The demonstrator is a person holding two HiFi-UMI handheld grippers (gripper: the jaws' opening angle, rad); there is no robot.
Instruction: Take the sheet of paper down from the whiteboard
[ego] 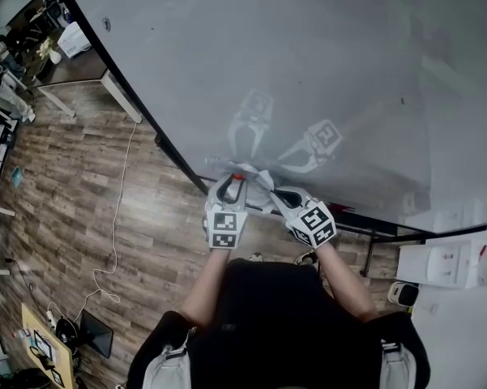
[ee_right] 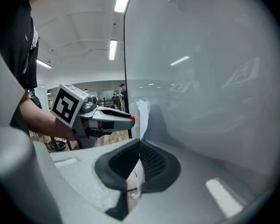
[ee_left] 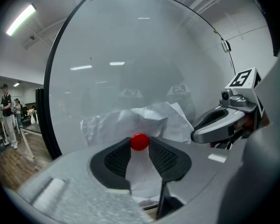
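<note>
The whiteboard (ego: 308,71) stands on a wood-plank floor (ego: 73,193). A crumpled sheet of paper (ee_left: 149,120) lies against the board's lower part, with a red magnet (ee_left: 139,142) in front of it. A white cable (ego: 120,217) lies on the floor.

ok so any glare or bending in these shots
head view: wide angle curves the black edge of the glossy white whiteboard, left gripper and right gripper faintly mirrored in it; left gripper view: strong fisheye, ceiling strip lights reflected on the board, crumpled white paper sheet fairly sharp; right gripper view: dark vignette corners, those lights blown out
</note>
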